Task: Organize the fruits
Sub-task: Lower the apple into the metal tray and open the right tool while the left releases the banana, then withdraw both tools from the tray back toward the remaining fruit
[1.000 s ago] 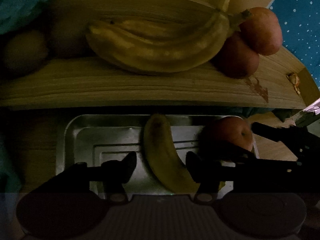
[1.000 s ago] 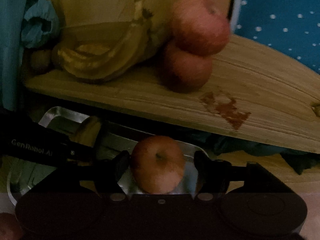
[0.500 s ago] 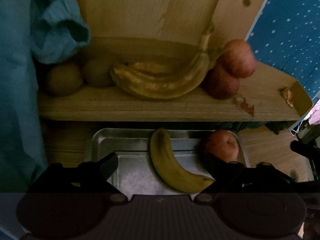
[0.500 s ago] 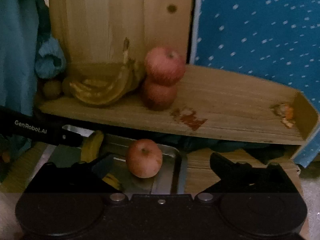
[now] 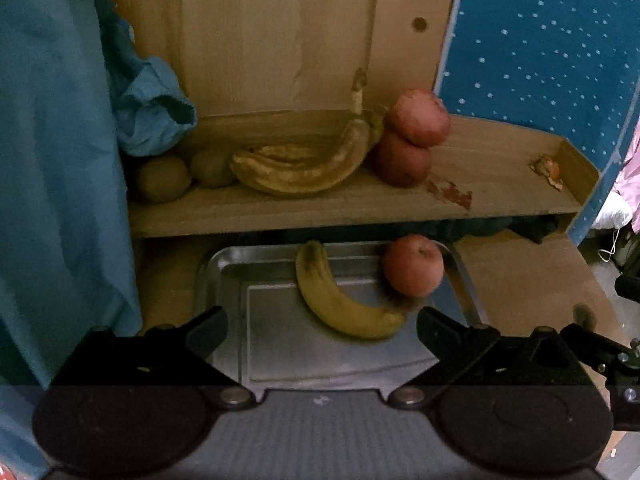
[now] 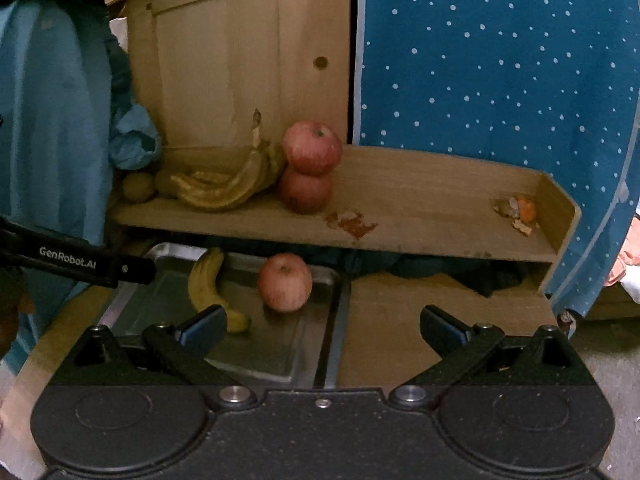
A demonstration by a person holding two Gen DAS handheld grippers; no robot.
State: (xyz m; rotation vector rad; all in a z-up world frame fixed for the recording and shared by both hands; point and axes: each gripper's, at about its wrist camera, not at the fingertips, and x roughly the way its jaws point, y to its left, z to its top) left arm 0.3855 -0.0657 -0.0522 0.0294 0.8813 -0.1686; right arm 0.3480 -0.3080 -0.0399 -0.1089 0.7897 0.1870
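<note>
A steel tray [image 5: 224, 264] [image 6: 320, 336] on the lower wooden surface holds one yellow banana [image 5: 340, 304] [image 6: 204, 280] and one red apple [image 5: 412, 266] [image 6: 285, 282]. Above it, a wooden shelf [image 5: 340, 212] [image 6: 420, 216] carries a bunch of bananas [image 5: 300, 168] [image 6: 224, 188], two stacked red apples [image 5: 416, 128] [image 6: 312, 152] and two brown kiwis [image 5: 164, 178]. My left gripper [image 5: 322, 330] is open, held back above the tray's near side. My right gripper [image 6: 322, 328] is open too, near the tray's right edge, holding nothing.
Teal cloth [image 5: 60, 160] hangs at the left, with a bunched piece [image 5: 152, 120] on the shelf's left end. A dotted blue fabric [image 6: 500, 60] hangs at the right. Peel scraps [image 6: 516, 210] lie at the shelf's right end, a red stain [image 6: 352, 222] mid-shelf.
Both grippers opened wide and drew back from the tray. The left let go of the banana and the right let go of the apple; both fruits now lie in the tray.
</note>
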